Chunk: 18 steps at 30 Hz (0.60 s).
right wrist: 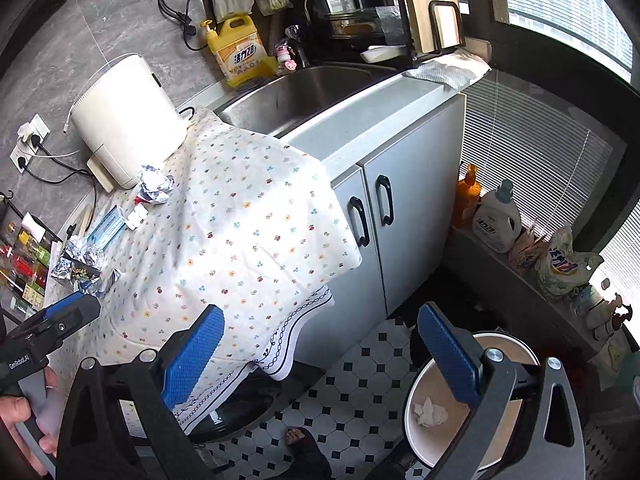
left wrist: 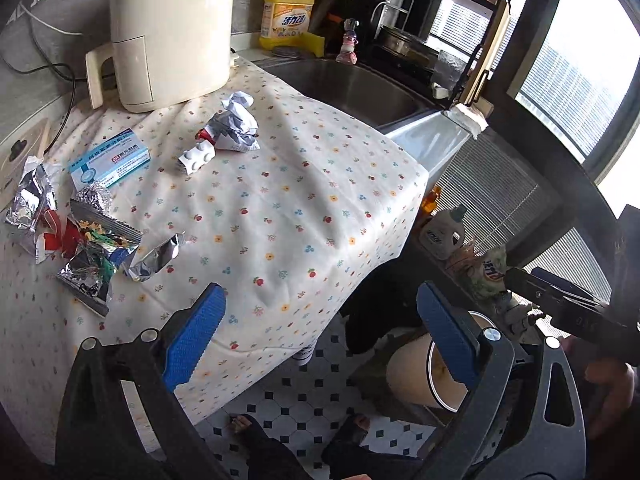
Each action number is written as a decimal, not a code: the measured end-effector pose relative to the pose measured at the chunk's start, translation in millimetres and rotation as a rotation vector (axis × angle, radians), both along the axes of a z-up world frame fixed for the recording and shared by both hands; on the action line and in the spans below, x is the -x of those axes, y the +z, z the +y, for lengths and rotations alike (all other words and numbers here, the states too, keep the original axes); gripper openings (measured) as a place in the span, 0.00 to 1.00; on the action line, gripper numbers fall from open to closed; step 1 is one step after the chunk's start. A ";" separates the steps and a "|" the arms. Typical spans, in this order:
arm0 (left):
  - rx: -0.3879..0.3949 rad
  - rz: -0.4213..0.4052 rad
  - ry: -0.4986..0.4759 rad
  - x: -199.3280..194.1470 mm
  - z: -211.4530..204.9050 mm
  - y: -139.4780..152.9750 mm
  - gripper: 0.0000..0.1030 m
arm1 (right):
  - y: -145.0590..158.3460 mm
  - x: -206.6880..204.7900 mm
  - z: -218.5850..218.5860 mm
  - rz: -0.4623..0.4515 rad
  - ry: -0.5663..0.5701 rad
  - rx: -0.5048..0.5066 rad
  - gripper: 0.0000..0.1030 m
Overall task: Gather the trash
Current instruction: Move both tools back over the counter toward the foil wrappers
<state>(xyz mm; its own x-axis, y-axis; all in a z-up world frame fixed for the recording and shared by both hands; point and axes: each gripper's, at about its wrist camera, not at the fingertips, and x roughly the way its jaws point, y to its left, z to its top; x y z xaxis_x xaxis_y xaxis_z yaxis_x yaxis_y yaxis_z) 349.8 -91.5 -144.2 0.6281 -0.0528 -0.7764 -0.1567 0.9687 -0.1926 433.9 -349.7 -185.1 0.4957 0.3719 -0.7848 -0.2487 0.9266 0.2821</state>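
Gaping empty, both grippers point(left wrist: 320, 340) point(right wrist: 320, 344) hang beside the bin point(right wrist: 416, 428), wrappers point(left wrist: 92, 248) well left.

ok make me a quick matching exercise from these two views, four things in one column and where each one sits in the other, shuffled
Things:
1. crumpled tissue
2. yellow detergent bottle
3. medicine box
4. white laundry bottle

Places:
A. on the flowered cloth, beside the foil wrappers
B. on the low ledge by the blinds
C. inside the round bin on the floor
D. at the back of the counter, next to the sink

Pairs: 1-C, 2-D, 3-A, 4-B
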 end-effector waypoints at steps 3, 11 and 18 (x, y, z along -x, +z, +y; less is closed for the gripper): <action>0.006 -0.025 0.048 9.6 32.0 5.8 0.93 | 8.3 0.1 31.2 -0.015 0.035 -0.001 0.92; 0.029 -0.067 0.152 38.4 108.6 9.0 0.93 | 18.5 6.1 101.7 -0.034 0.120 0.011 0.92; 0.049 -0.088 0.195 58.5 156.3 2.2 0.92 | 19.5 15.3 150.9 -0.035 0.169 0.003 0.92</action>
